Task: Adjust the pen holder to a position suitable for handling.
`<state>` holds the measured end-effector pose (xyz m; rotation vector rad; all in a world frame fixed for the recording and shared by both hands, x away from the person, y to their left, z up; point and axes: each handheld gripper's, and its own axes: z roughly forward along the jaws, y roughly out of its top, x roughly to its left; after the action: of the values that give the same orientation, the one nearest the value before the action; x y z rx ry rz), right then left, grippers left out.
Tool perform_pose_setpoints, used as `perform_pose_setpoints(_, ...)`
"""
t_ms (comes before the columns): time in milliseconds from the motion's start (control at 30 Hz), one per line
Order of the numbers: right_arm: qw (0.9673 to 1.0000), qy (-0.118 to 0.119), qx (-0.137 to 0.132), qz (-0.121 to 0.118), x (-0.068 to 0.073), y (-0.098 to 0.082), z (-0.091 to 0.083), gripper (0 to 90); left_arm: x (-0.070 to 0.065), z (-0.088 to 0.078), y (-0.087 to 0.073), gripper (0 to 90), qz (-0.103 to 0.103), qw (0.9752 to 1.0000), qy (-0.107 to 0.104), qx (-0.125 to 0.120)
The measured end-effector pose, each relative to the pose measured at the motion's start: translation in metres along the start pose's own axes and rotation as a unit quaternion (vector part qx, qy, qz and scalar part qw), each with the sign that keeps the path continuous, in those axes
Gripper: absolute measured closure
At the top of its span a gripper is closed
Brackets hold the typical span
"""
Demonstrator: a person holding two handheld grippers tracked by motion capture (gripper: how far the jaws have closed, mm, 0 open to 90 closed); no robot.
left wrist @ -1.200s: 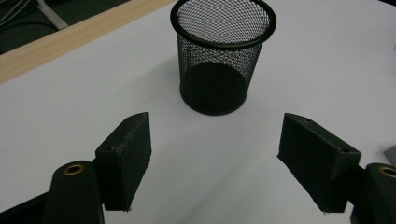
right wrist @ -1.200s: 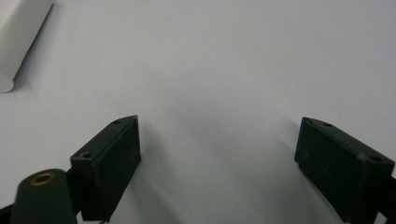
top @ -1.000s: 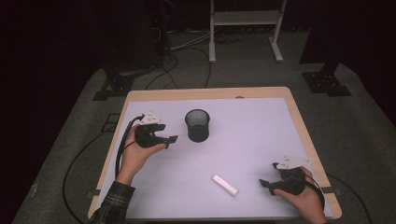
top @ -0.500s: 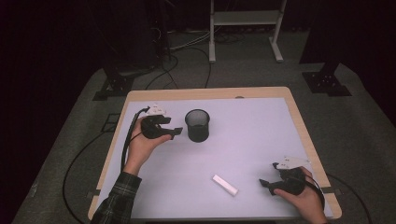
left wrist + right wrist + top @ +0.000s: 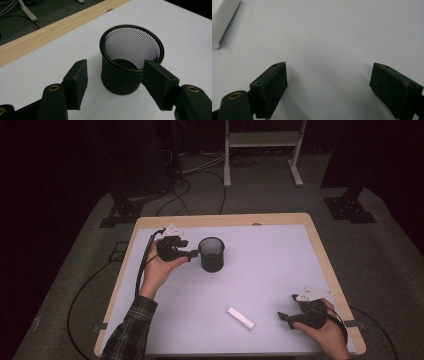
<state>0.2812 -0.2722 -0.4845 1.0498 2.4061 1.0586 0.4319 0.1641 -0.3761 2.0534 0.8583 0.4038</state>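
The left gripper (image 5: 192, 254) has slid up to the mesh cup (image 5: 211, 254), jaws closing, cup between them but ungripped — grasp pending. Right gripper (image 5: 284, 316) rests open, well apart.

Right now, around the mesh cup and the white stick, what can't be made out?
- Mesh cup, left gripper view: its near wall hides the floor inside.
- Left gripper, same view: unclear whether the right-hand pad touches the cup's rim.
- White stick, right gripper view: cut off by the frame's edge.
- White stick, high view: too small to identify.
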Motion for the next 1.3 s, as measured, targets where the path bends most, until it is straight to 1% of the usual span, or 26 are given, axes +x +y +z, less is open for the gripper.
perform_pose_setpoints(100,1.0,0.0,0.0,0.0,0.0,0.0,0.0,13.1,0.001,0.005,0.004,38.9,0.002,1.0,0.0,0.009)
perform_pose_setpoints(400,1.0,0.0,0.0,0.0,0.0,0.0,0.0,13.2,0.003,0.021,0.016,40.2,0.009,0.9994,0.005,0.034)
perform_pose_setpoints(500,1.0,0.0,0.0,0.0,0.0,0.0,0.0,13.1,0.005,0.026,0.018,40.6,0.004,0.9994,0.006,0.034)
perform_pose_setpoints(567,1.0,0.0,0.0,0.0,0.0,0.0,0.0,13.1,0.006,0.03,0.018,40.6,0.005,0.9991,0.007,0.042)
perform_pose_setpoints(667,1.0,0.0,0.0,0.0,0.0,0.0,0.0,13.1,0.008,0.035,0.019,40.5,0.002,0.9989,0.007,0.046)
perform_pose_setpoints(700,1.0,0.0,0.0,0.0,0.0,0.0,0.0,13.1,0.009,0.037,0.02,40.6,0.002,0.9987,0.01,0.051)
perform_pose_setpoints(767,1.0,0.0,0.0,0.0,0.0,0.0,0.0,13.1,0.009,0.039,0.021,41.2,0.004,0.9985,0.01,0.053)
perform_pose_setpoints(800,1.0,0.0,0.0,0.0,0.0,0.0,0.0,13.1,0.01,0.041,0.021,41.2,0.005,0.9982,0.009,0.059)
perform_pose_setpoints(900,1.0,0.0,0.0,0.0,0.0,0.0,0.0,13.1,0.01,0.045,0.021,42.6,0.005,0.9979,0.01,0.064)
perform_pose_setpoints(1067,1.0,0.001,0.001,0.0,0.0,0.0,0.0,13.1,0.01,0.052,0.021,46.6,0.005,0.9976,0.007,0.069)
perform_pose_setpoints(1100,1.0,0.001,0.001,0.0,0.0,0.0,0.0,13.1,0.01,0.053,0.02,48.9,0.005,0.9974,0.008,0.072)
perform_pose_setpoints(1133,1.0,0.002,0.001,0.0,-0.001,0.0,0.0,13.1,0.011,0.055,0.02,50.1,0.002,0.9974,0.004,0.072)
perform_pose_setpoints(1167,1.0,0.002,0.001,0.0,-0.001,0.0,0.0,13.1,0.011,0.055,0.02,51.4,0.002,0.9974,0.004,0.072)
perform_pose_setpoints(1200,1.0,0.002,0.001,-0.001,-0.001,0.0,0.0,13.1,0.011,0.056,0.02,52.6,-0.003,0.9972,0.004,0.075)
perform_pose_setpoints(1300,1.0,0.002,0.001,-0.001,-0.001,0.0,0.0,13.0,0.01,0.06,0.023,55.9,0.0,0.9966,0.001,0.082)
